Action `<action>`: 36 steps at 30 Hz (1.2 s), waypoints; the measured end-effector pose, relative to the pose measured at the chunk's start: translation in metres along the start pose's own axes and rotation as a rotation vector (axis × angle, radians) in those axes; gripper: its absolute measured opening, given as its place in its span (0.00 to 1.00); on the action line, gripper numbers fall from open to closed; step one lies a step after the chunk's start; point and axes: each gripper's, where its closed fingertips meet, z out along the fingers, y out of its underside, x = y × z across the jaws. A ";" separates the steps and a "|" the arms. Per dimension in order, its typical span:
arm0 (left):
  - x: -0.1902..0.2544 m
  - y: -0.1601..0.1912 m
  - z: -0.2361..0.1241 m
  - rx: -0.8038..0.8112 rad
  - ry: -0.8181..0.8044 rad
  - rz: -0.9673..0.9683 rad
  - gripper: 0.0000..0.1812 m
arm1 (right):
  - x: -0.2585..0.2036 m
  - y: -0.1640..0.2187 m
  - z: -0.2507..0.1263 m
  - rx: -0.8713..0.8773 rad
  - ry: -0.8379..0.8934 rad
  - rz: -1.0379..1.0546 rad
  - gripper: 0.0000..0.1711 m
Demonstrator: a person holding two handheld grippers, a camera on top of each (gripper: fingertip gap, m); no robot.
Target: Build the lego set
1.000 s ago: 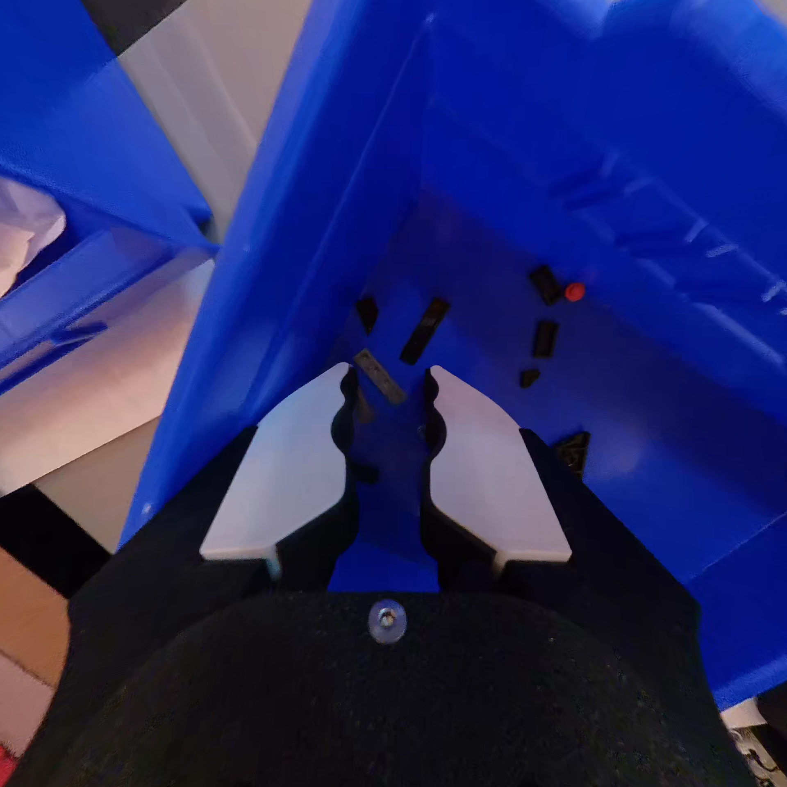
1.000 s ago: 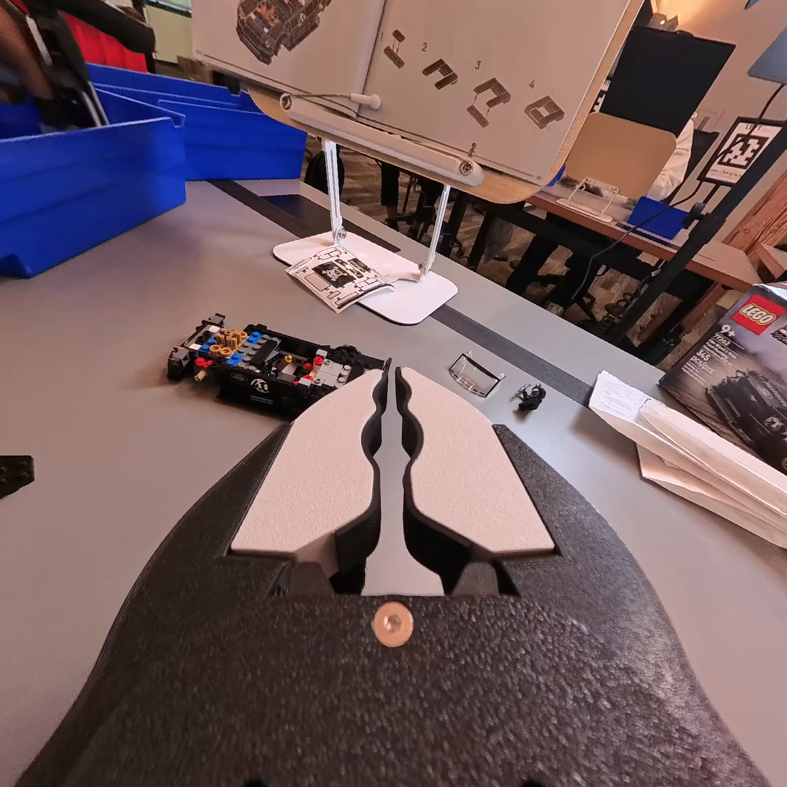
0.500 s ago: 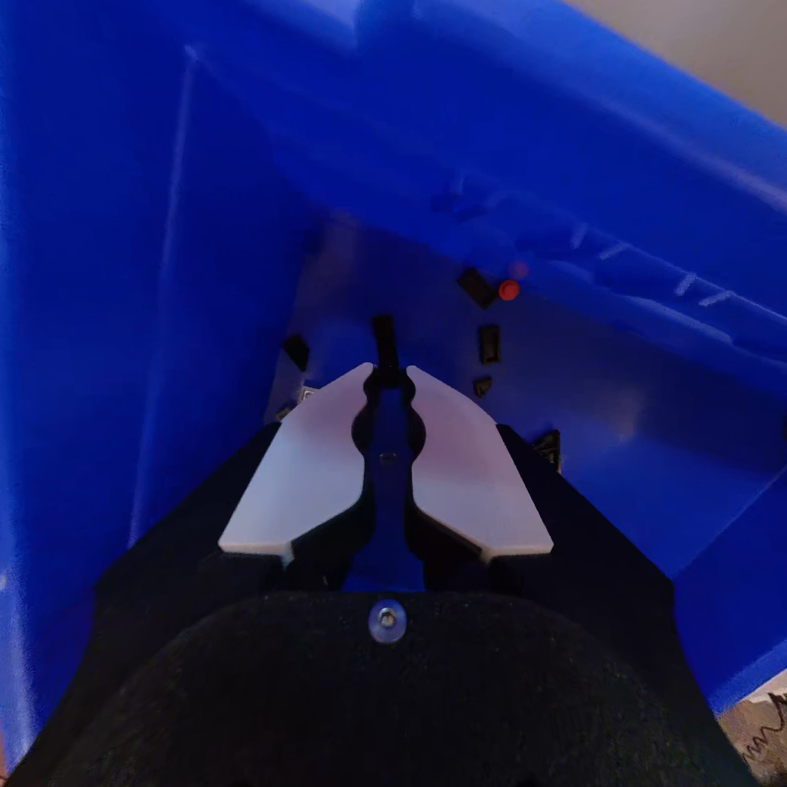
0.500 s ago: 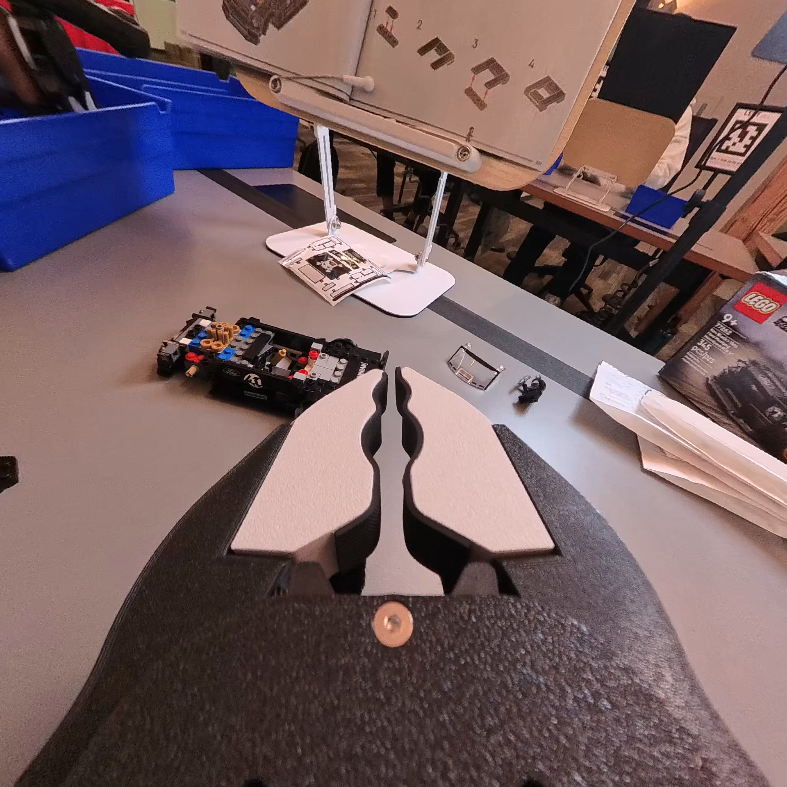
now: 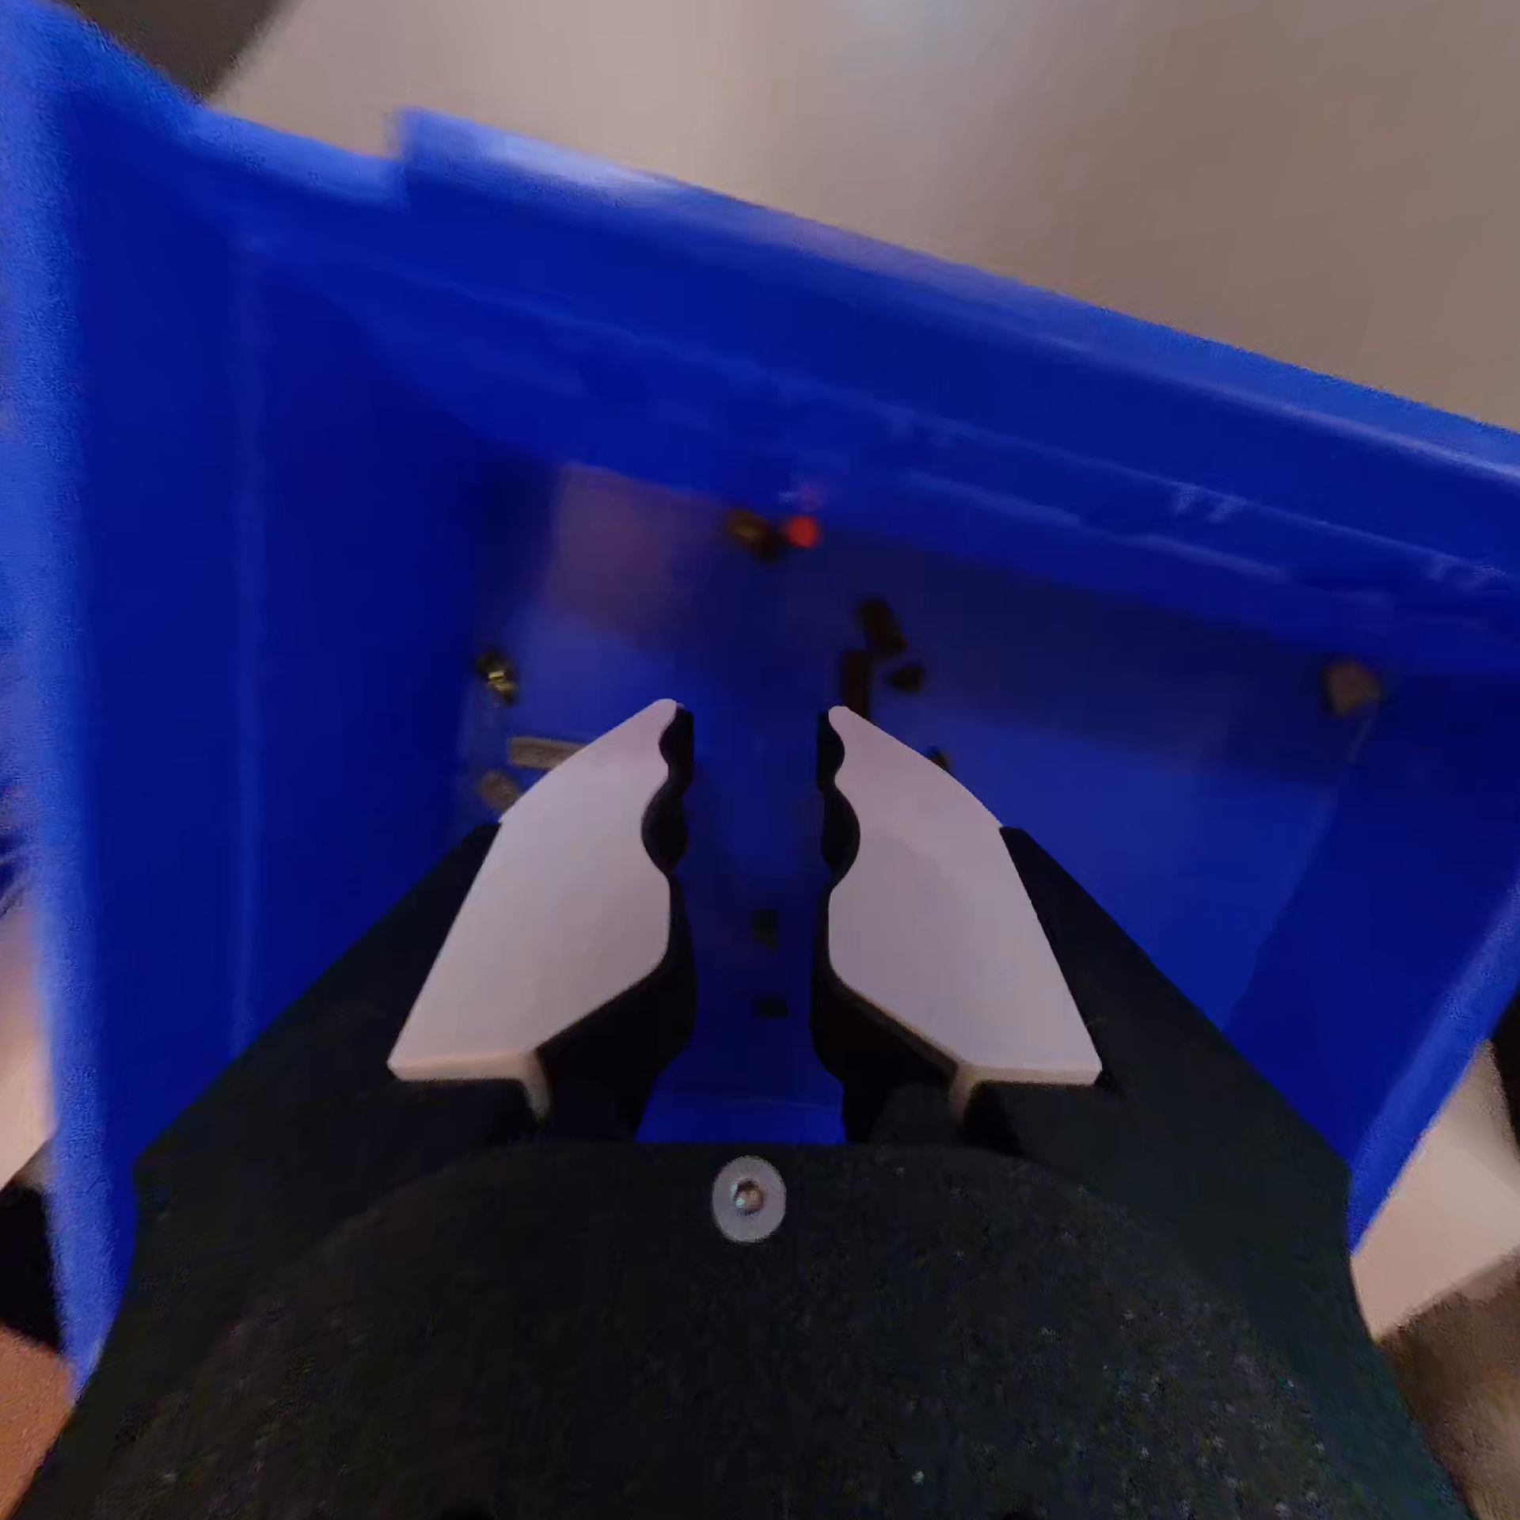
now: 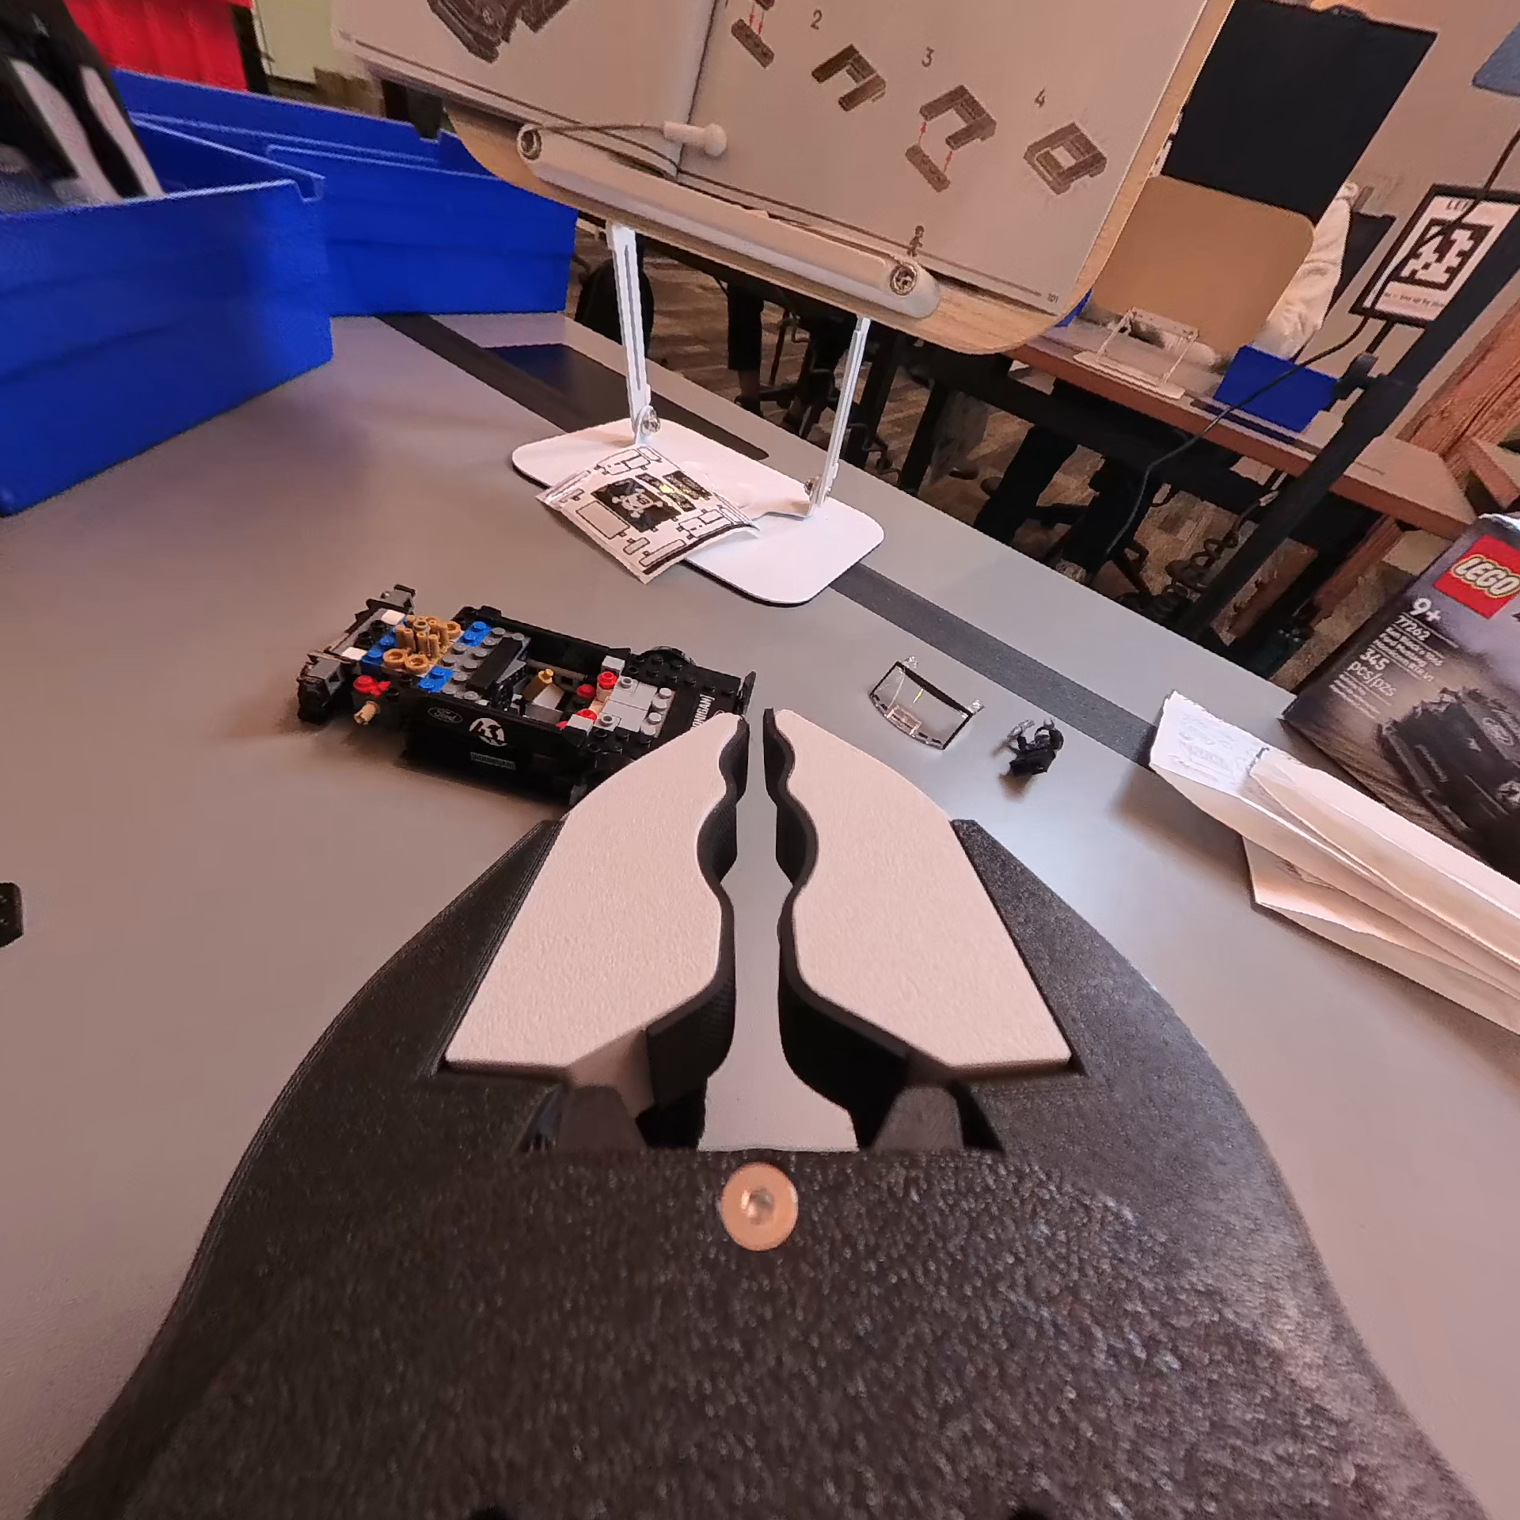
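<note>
In the left wrist view my left gripper (image 5: 753, 724) is open and empty, reaching down into a blue bin (image 5: 288, 576). Several small black pieces (image 5: 876, 650) and one red round piece (image 5: 802, 530) lie on the bin floor ahead of the fingertips; the frame is blurred. In the right wrist view my right gripper (image 6: 757, 728) is shut and empty, just above the grey table (image 6: 206, 822). The partly built black car (image 6: 518, 699) sits just ahead and left of its tips. A clear windscreen piece (image 6: 921, 707) and a small black part (image 6: 1032, 744) lie to the right.
An instruction booklet on a white stand (image 6: 781, 107) rises behind the car, with a sticker sheet (image 6: 650, 510) on its base. Blue bins (image 6: 164, 288) stand at far left. White paper bags (image 6: 1357, 864) and the set's box (image 6: 1431, 699) lie at right. A black piece (image 6: 8, 913) sits at the left edge. One gripper's finger ends stand about 50 cm off the other's. My right tips are about 45 cm from the red round piece (image 5: 802, 530), my left tips only 5 cm.
My left gripper had narrowed near a black bar piece half a second ago and is now wide open, and its view has swung across the bin. My right gripper has drifted slightly and stayed shut.
</note>
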 end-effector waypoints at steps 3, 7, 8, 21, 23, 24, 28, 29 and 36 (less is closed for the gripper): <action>-0.033 -0.001 -0.009 0.045 -0.138 -0.146 0.15 | 0.000 -0.001 0.000 0.003 0.000 0.004 0.02; -0.057 0.009 -0.012 0.035 -0.242 -0.260 0.15 | -0.001 -0.002 -0.001 0.005 -0.001 -0.001 0.02; -0.058 0.012 -0.011 0.022 -0.252 -0.264 0.15 | -0.001 -0.002 -0.001 0.006 -0.002 -0.001 0.02; -0.070 0.097 -0.011 -0.567 -0.366 0.018 0.16 | -0.001 -0.005 -0.004 0.018 -0.010 -0.001 0.02; -0.072 0.104 -0.011 -0.623 -0.371 0.077 0.18 | 0.000 -0.005 -0.004 0.021 -0.010 0.001 0.02; -0.073 0.106 -0.011 -0.642 -0.368 0.107 0.19 | 0.000 -0.005 -0.004 0.021 -0.010 0.001 0.02; -0.078 0.109 -0.012 -0.717 -0.356 0.194 0.18 | -0.001 -0.005 -0.005 0.019 -0.009 -0.007 0.02; -0.078 0.110 -0.012 -0.728 -0.342 0.217 0.17 | 0.000 -0.006 -0.005 0.020 -0.008 -0.008 0.02; -0.081 0.112 -0.009 -0.748 -0.273 0.355 0.08 | 0.001 -0.004 -0.005 0.014 -0.005 -0.007 0.02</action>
